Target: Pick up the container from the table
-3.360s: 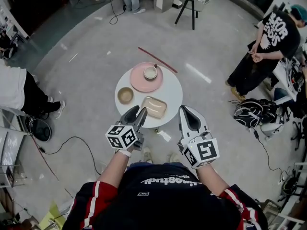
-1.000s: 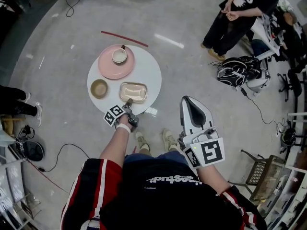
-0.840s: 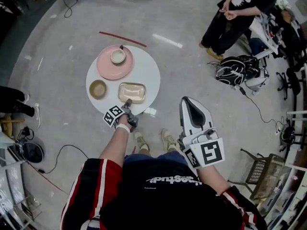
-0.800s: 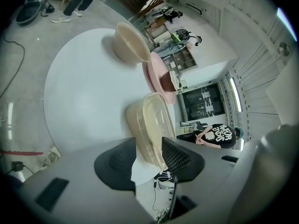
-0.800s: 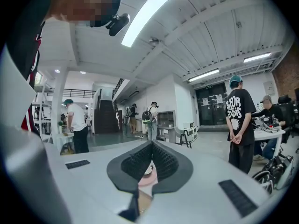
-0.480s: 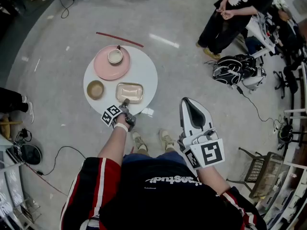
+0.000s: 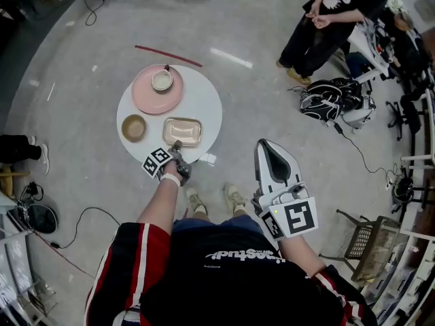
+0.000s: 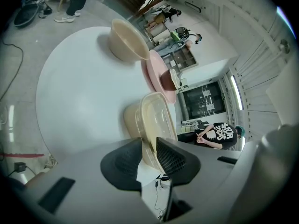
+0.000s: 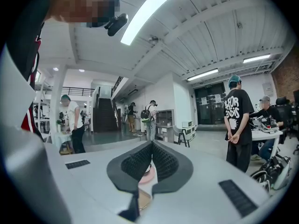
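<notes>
Grey floor (image 7: 285,100), round white table (image 7: 204,100), beige container (image 7: 182,132)

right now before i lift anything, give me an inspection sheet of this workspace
surface: round white table, mostly bare.
job's things: beige container upright on the table's near side.
clutter: pink plate bearing a cup; tan bowl beside it; red stick on the floor.
grippers: left gripper jaws have just been closing, now clamped on the container's near wall; right gripper shut, empty, held away from the table.
cables: black cable on the floor at left.
surroundings: bystander and backpack at right.
</notes>
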The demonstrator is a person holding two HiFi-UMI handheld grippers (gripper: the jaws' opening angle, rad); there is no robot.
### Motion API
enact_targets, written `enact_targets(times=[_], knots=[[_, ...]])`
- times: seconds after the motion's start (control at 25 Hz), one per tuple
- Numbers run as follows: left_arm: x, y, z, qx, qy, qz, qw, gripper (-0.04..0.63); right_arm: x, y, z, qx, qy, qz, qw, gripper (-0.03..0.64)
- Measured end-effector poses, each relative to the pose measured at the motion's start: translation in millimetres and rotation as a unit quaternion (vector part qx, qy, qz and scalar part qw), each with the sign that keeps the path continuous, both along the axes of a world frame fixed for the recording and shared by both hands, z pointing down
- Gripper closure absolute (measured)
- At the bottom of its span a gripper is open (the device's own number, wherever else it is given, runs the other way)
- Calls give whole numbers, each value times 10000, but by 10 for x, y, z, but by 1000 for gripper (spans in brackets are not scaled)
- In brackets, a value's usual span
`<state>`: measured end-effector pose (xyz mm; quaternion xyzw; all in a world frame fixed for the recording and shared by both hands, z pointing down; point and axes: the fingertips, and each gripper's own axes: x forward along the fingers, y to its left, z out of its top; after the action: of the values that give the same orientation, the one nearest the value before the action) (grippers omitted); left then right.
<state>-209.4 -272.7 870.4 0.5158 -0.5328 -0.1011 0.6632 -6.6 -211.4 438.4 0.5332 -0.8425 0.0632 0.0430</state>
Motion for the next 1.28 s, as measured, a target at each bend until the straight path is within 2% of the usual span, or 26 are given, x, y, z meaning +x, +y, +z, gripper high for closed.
enact_targets(times=[0.4, 0.96, 1.28], knots=[[-63, -24, -28, 49, 116, -197, 9997, 528, -46, 18, 15, -28, 37, -58, 10000, 616], [-31, -140, -296, 448, -59, 49, 9990, 548, -20, -4, -25, 11, -32, -114, 9999, 615], [-46, -249, -597, 855, -267, 192, 9958, 548, -52, -59, -82, 119, -121, -295, 9994, 615]])
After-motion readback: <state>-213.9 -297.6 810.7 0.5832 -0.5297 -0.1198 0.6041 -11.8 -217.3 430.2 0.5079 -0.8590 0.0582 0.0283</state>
